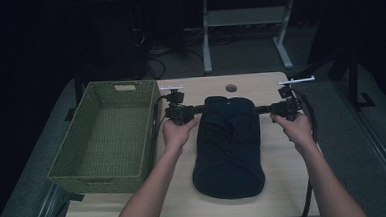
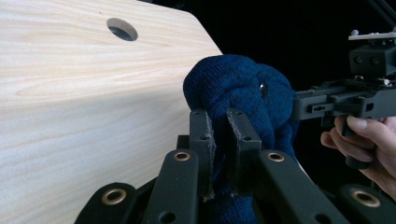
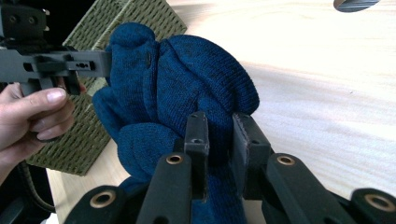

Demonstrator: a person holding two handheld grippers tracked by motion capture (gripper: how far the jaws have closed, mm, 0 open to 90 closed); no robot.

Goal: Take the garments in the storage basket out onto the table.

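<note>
A dark blue knitted garment (image 1: 228,146) lies lengthwise on the wooden table (image 1: 285,184), its far end lifted. My left gripper (image 1: 201,108) is shut on the left side of that far end, with the knit (image 2: 238,88) pinched between its jaws. My right gripper (image 1: 261,109) is shut on the right side, the blue fabric (image 3: 187,88) bunched between its jaws. Each gripper view shows the other gripper across the cloth, held in a hand.
A green woven basket (image 1: 107,138) stands at the table's left, close to my left hand. A round cable hole (image 1: 231,88) sits near the table's far edge. Beyond the table are desk legs and cables on a dark floor.
</note>
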